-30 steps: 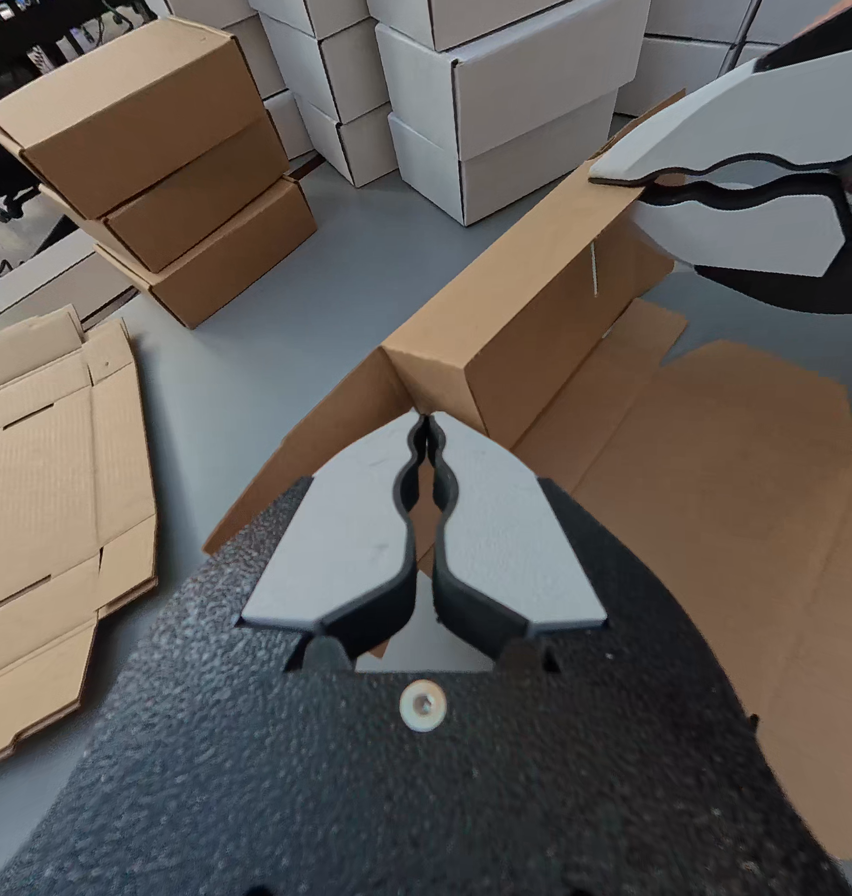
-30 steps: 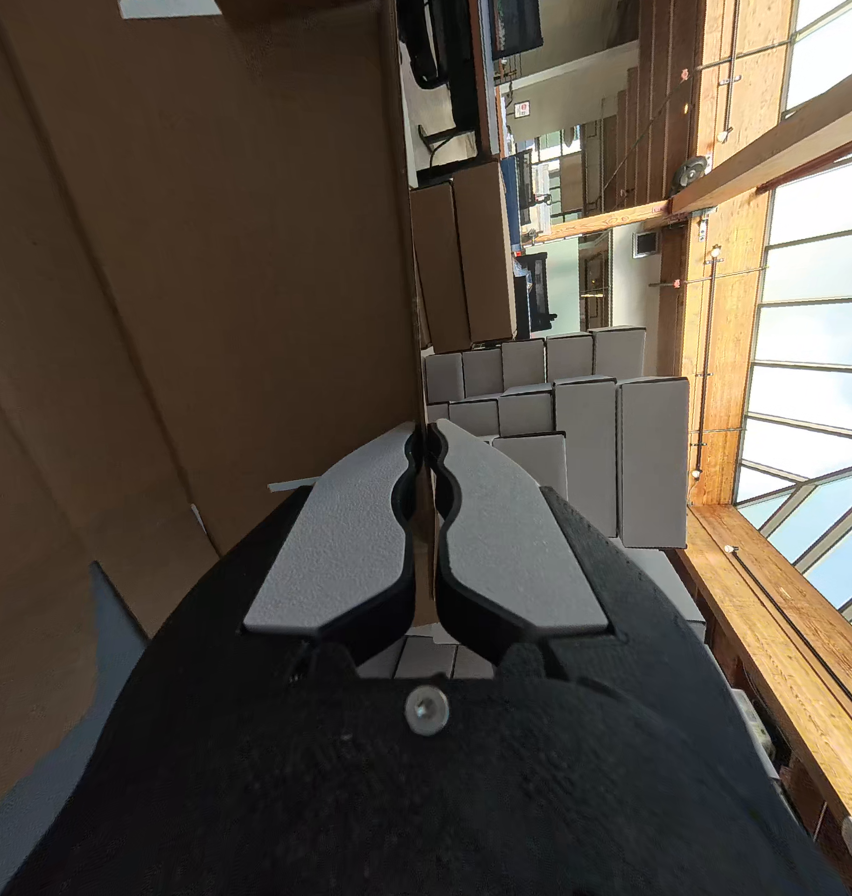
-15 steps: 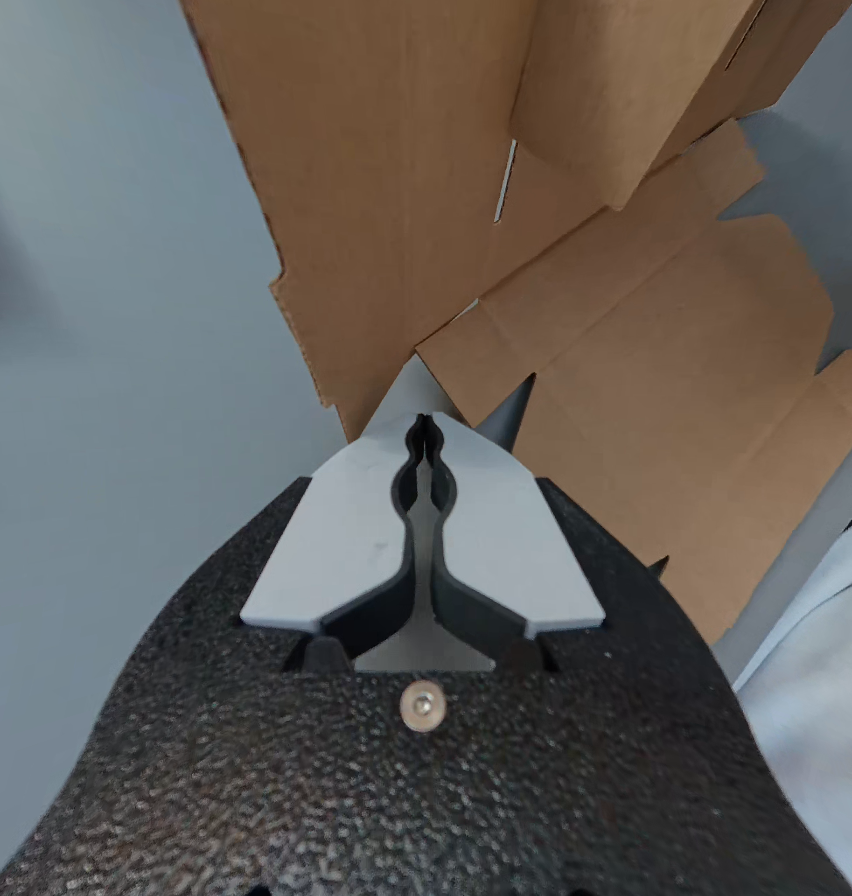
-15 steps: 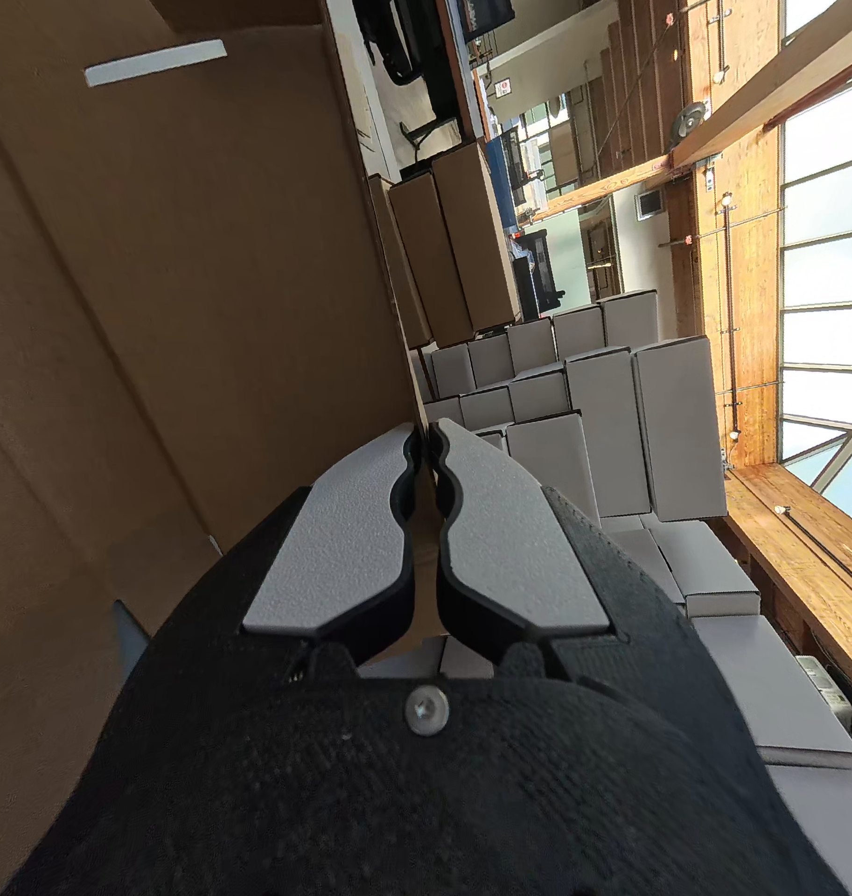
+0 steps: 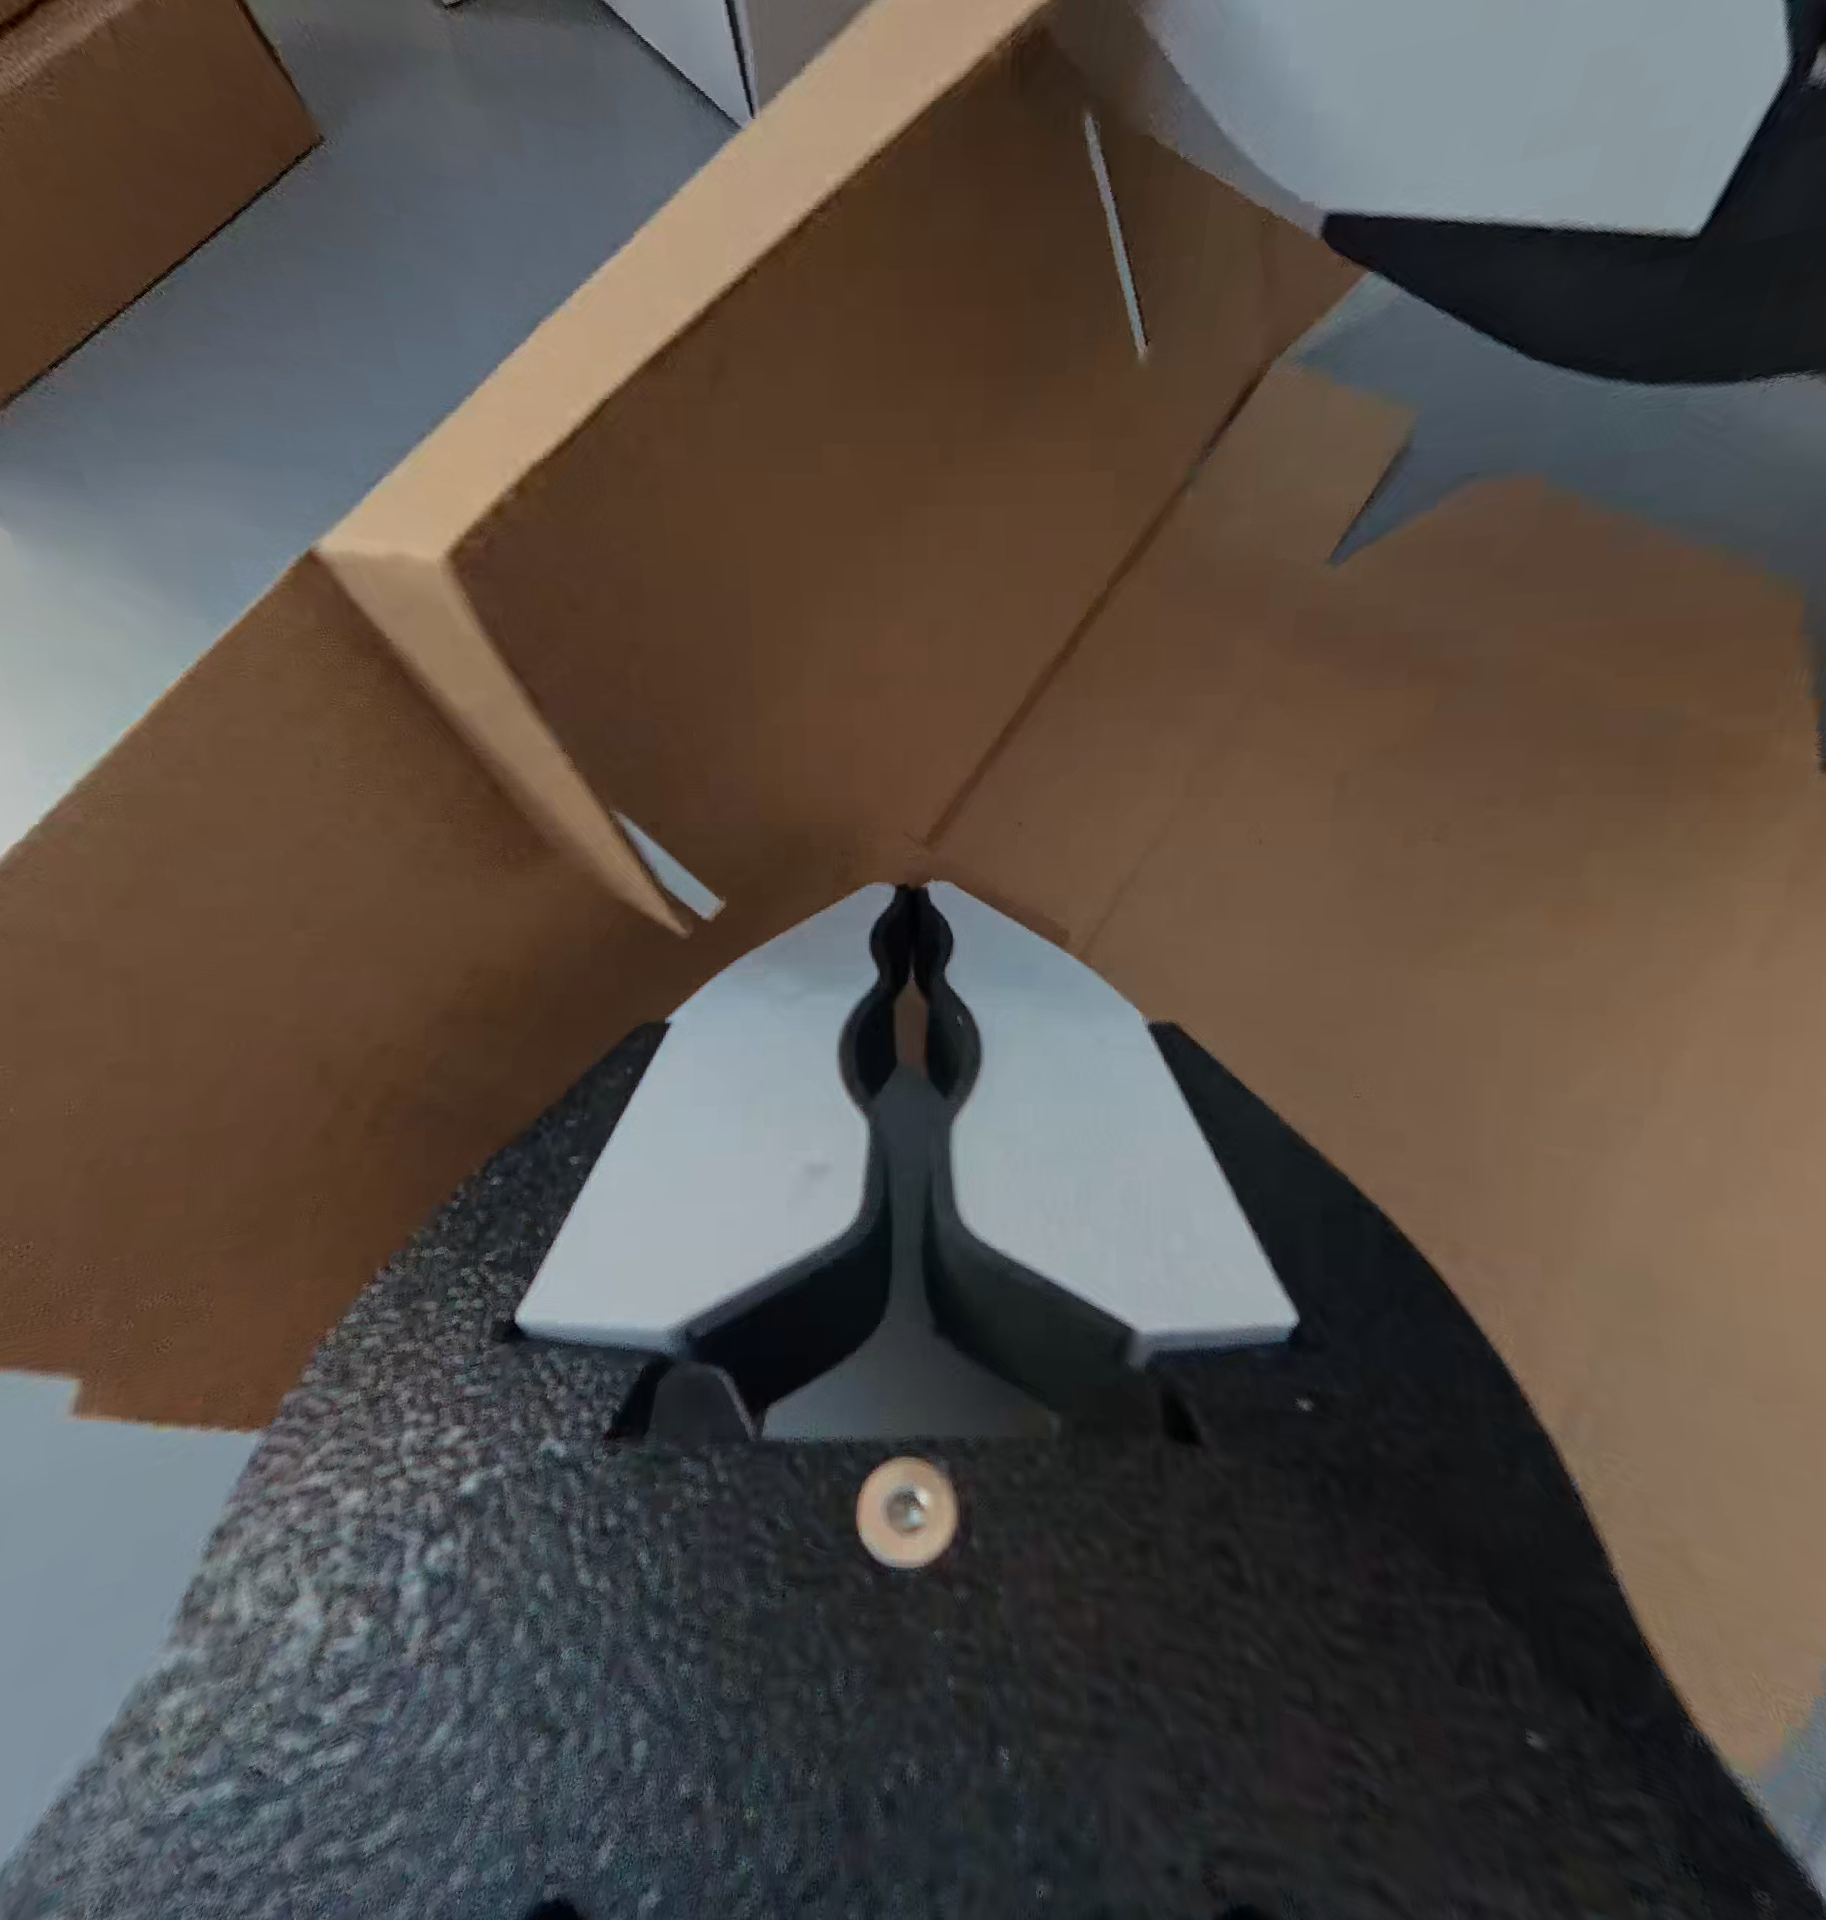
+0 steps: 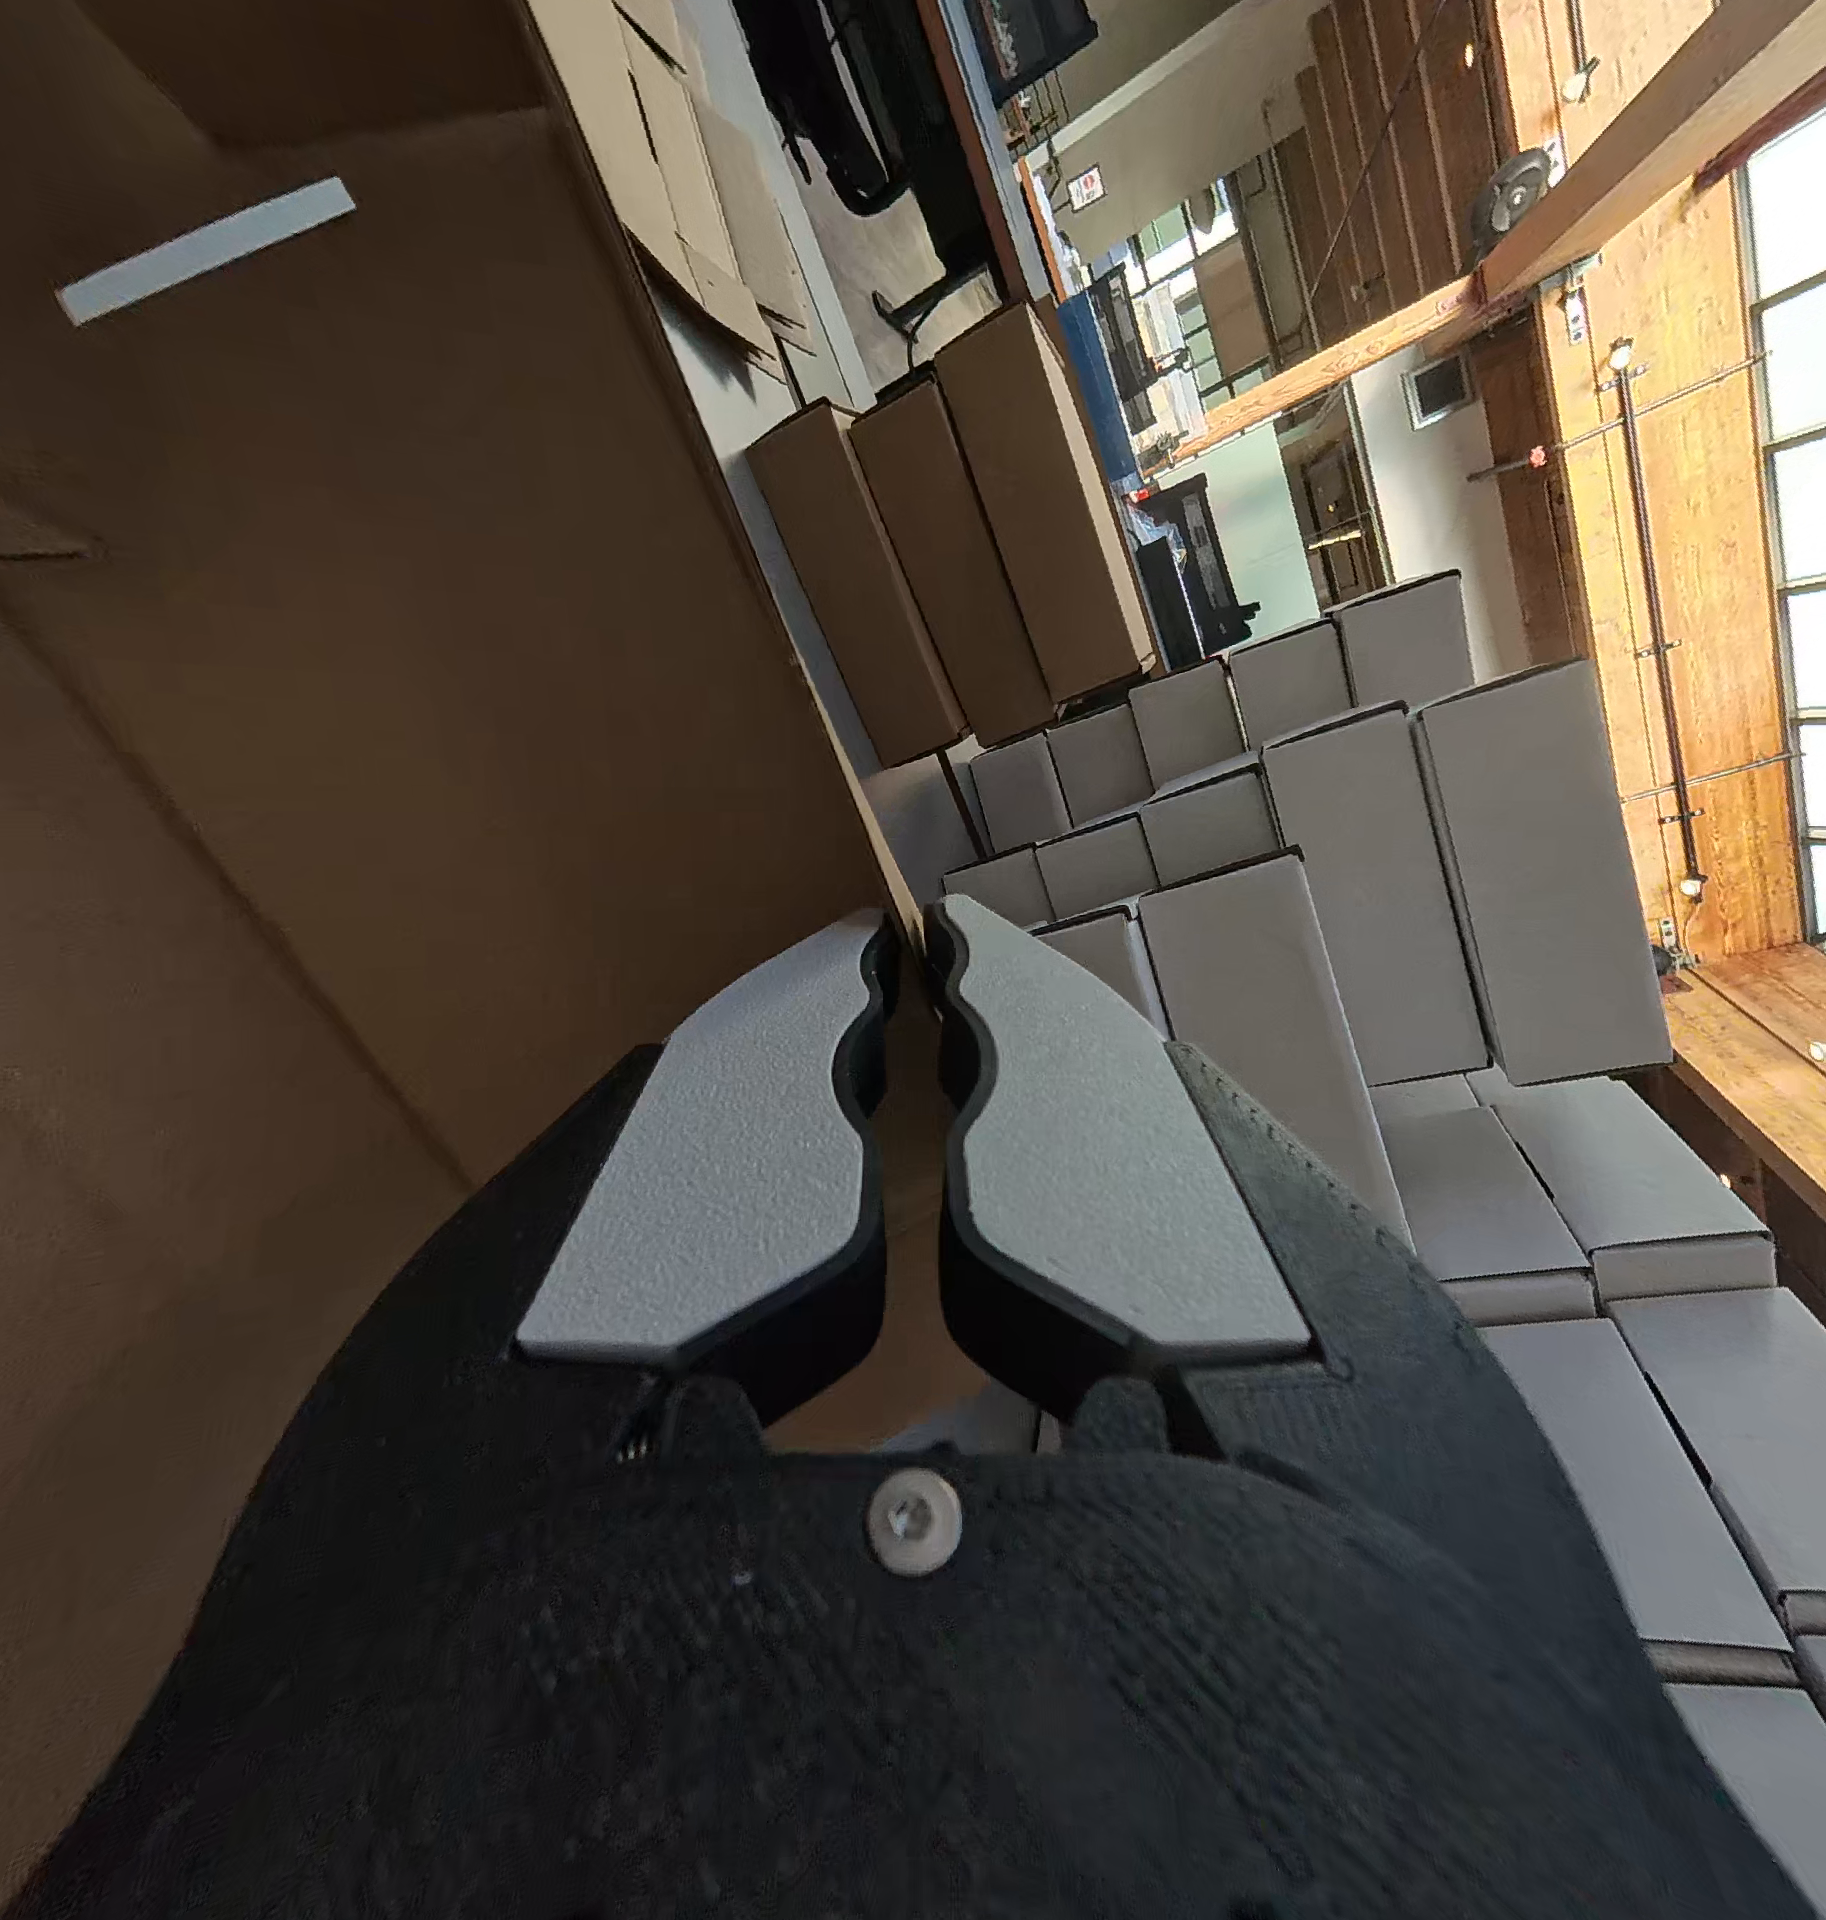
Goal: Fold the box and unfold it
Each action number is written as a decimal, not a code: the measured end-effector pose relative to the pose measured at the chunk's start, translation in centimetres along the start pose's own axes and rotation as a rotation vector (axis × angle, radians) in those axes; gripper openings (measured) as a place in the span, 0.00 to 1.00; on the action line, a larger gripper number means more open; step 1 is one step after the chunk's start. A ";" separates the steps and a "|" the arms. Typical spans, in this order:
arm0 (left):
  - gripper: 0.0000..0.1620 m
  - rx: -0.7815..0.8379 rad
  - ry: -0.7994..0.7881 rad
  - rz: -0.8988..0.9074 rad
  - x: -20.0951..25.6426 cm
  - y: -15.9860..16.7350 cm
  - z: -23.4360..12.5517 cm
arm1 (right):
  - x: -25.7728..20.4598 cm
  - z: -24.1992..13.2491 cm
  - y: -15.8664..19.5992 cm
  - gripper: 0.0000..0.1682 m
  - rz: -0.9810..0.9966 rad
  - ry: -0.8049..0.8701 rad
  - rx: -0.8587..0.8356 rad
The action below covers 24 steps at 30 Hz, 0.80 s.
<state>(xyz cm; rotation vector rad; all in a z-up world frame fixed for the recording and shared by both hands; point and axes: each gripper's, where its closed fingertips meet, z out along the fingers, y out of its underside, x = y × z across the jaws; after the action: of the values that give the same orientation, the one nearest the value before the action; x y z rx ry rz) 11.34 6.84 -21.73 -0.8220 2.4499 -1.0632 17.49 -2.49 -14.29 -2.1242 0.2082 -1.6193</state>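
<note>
In the left wrist view, the left gripper has its two fingers pressed together, with the tips at the lower corner of the brown box. Whether a cardboard edge sits between them I cannot tell.

The box is only partly folded. One side wall stands up with a doubled top edge, and its long axis runs from near the fingertips away toward the upper right. The flat panels lie open to the right on the grey table.

At the far end of that wall, the right gripper is clamped on the wall's edge, the cardboard passing between its fingers.

Farther away stand stacked brown boxes and grey-white boxes, then a wooden window frame.
</note>
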 end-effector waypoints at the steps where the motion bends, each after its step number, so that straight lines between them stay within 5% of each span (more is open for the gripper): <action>1: 0.00 -0.038 -0.036 0.087 0.4 0.3 0.5 | -0.1 0.0 0.0 0.03 0.006 -0.004 0.004; 7: 0.00 -0.161 -0.137 0.339 0.7 0.8 1.4 | 0.0 -0.1 0.3 0.03 0.003 0.000 0.002; 11: 0.00 0.004 -0.185 0.292 -1.0 -1.0 0.0 | 0.5 0.6 0.7 0.03 -0.027 0.042 -0.009; 17: 0.00 0.338 -0.373 0.094 -8.0 -5.5 -7.0 | 1.5 0.9 0.7 0.02 -0.145 0.171 0.028; 24: 0.02 0.214 -0.400 0.015 -16.4 -2.4 -6.5 | 0.8 -0.8 -0.5 0.01 -0.292 0.227 0.074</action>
<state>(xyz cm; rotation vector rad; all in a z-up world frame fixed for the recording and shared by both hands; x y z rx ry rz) 21.55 19.34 -14.30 -0.8497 1.9719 -1.0198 16.92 -2.58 -13.22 -1.9846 -0.0959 -2.0035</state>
